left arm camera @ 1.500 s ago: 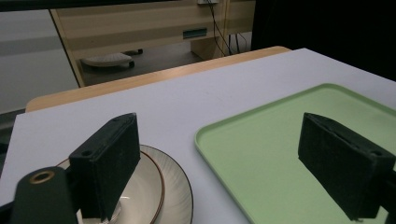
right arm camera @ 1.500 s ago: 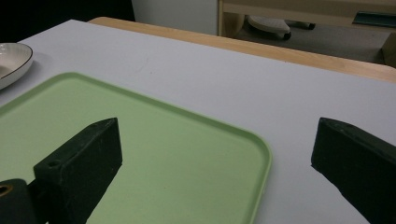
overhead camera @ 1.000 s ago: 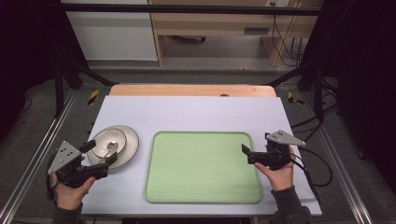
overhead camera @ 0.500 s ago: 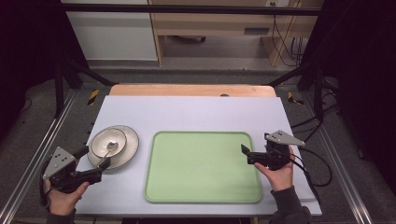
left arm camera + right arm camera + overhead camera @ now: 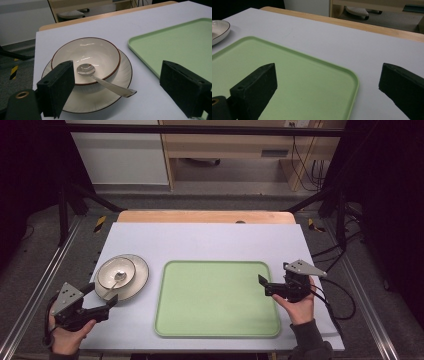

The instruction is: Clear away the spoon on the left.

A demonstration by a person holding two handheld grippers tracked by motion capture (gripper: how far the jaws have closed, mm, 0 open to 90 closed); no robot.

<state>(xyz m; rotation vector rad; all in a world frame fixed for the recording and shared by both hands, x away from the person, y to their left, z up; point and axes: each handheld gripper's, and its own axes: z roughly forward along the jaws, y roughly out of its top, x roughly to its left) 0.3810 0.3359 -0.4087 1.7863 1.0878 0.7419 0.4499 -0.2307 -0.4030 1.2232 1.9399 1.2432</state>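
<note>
Cream ceramic is seen at the left part of the table: a bowl with a thin brown rim is placed on a wider plate of the same colour. A metal spoon is laid in the bowl, its round end resting on the bottom and its handle passing over the bowl's rim, so that the tip hangs above the plate, toward the camera of the left gripper view. The plate stands just beside the left edge of a pale green tray, and a narrow strip of the white table cover is left between them. Nothing is carried on the tray.

The left gripper is held by the left hand near the front-left corner of the table. Its jaws are spread wide and nothing is grasped between them. In the left gripper view the bowl, the plate and the spoon are framed between the two black jaws, but no contact with them is seen.

The right gripper is held by the right hand at the right side of the tray. Its jaws are also spread apart and are empty. In the right gripper view one jaw is seen over the green surface and the other over the white cover beyond the tray's rim.
</note>
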